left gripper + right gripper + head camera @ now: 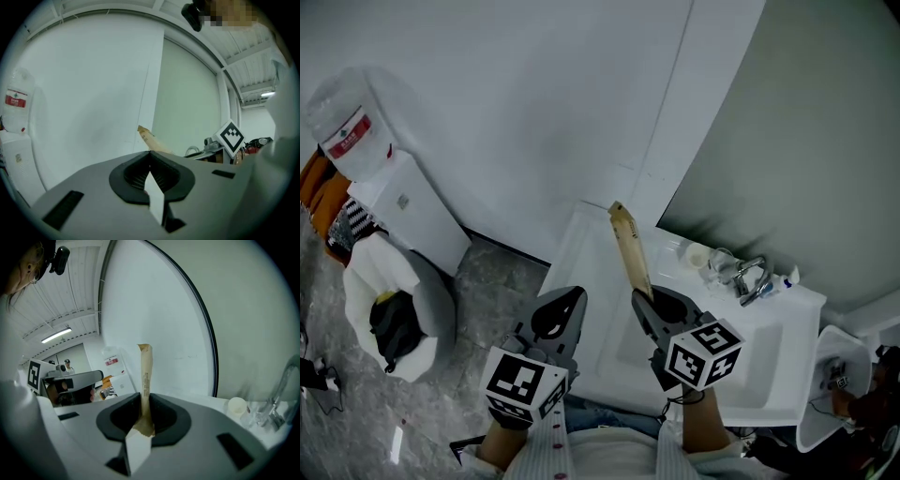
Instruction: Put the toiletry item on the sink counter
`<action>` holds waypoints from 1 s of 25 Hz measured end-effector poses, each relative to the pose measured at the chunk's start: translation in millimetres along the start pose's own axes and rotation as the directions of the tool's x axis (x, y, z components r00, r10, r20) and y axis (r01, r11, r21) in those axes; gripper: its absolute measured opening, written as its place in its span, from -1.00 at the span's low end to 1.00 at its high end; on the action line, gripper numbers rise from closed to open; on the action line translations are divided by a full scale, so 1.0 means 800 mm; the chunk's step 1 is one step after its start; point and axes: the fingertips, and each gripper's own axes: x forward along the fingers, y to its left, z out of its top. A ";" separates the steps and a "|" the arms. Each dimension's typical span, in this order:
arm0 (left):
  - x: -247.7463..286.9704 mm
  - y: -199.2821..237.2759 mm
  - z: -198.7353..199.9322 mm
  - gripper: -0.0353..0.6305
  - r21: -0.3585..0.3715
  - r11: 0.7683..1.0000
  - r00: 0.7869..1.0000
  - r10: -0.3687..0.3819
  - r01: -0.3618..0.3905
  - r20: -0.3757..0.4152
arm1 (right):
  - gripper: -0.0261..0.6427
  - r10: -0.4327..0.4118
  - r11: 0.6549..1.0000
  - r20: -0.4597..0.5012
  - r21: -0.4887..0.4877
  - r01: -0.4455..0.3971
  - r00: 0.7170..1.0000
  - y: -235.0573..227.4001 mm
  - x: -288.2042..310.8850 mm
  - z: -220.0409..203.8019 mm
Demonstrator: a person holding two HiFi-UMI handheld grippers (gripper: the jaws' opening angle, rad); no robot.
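Over the white sink worktop [581, 248], the left gripper [561, 314] hangs idle, jaws together on nothing. The right gripper [653, 305] pinches the foot of an upright paper-sleeved toiletry item [628, 246], apparently ready for setting down.

Counter [589, 281] bare at its left end; faucet [753, 279] and cup [697, 255] crowd its back right

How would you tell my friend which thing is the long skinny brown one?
Find the white sink counter with the faucet near its right end. Over its left part, the right claw grips a long tan paper packet that sticks up out of it. It is the only brown, stick-shaped thing; the little cup by the faucet is white and round.
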 end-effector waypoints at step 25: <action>0.075 0.061 -0.044 -0.84 -0.038 0.995 0.992 -0.091 0.088 -0.085 | -0.71 -0.061 0.996 -0.145 0.060 0.070 0.988 -0.057 0.095 -0.044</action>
